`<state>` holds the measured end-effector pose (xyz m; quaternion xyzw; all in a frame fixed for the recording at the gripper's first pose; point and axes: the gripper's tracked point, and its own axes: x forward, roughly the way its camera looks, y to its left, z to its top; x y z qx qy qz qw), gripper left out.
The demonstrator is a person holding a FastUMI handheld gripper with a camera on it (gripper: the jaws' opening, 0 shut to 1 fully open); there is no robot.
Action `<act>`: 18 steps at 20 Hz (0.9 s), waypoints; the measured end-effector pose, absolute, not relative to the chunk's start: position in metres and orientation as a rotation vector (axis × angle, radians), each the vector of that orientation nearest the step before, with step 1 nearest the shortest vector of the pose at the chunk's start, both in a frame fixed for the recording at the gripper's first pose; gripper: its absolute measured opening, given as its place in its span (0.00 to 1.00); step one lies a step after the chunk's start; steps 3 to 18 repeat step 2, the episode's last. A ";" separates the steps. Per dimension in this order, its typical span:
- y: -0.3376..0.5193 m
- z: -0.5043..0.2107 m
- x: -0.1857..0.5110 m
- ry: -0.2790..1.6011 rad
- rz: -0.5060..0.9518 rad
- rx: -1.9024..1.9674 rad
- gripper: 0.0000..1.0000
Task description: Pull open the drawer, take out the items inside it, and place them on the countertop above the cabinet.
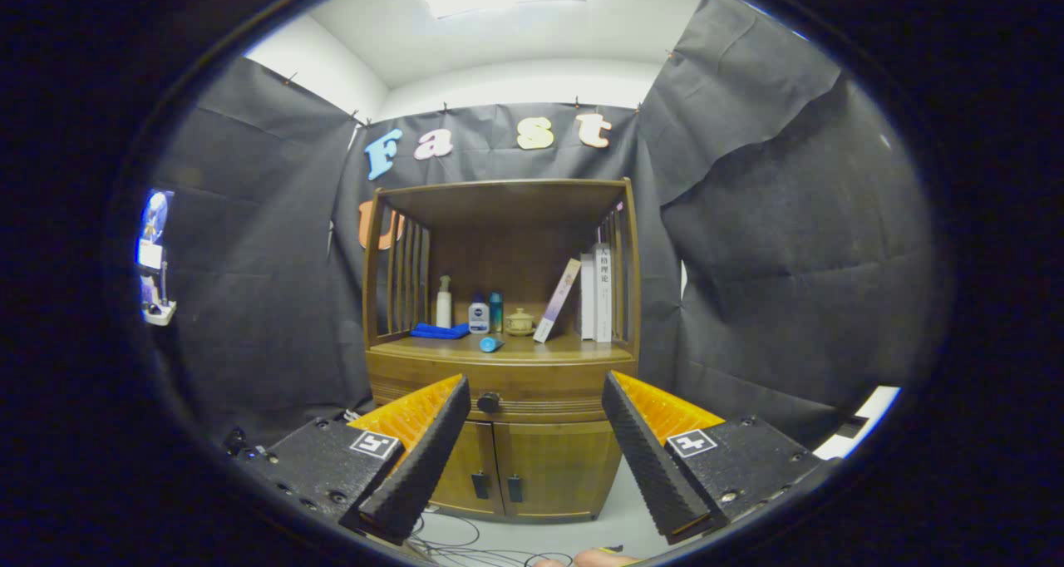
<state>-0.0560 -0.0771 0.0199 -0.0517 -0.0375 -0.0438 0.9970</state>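
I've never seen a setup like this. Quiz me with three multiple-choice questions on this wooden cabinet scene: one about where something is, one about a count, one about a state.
1. Where does the blue folded cloth lie?
A. On the countertop, beside the white pump bottle
B. On the floor
C. On top of the books

2. How many lower doors does the cabinet have?
A. One
B. Two
C. Four

3. What state is the drawer in?
A. Pulled fully out
B. Removed
C. Closed

Answers:
1. A: the cloth rests on the countertop at the foot of the pump bottle.
2. B: two doors sit side by side below the drawer, each with a dark handle.
3. C: the drawer front sits flush with the cabinet, its round knob untouched; the hand-held gripper is open, its fingers spread ahead of the drawer, holding nothing.
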 end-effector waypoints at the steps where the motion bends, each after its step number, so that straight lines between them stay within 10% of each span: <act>1: -0.076 0.018 -0.058 -0.077 -0.088 -0.115 1.00; 18: -0.073 0.017 -0.058 -0.076 -0.084 -0.123 1.00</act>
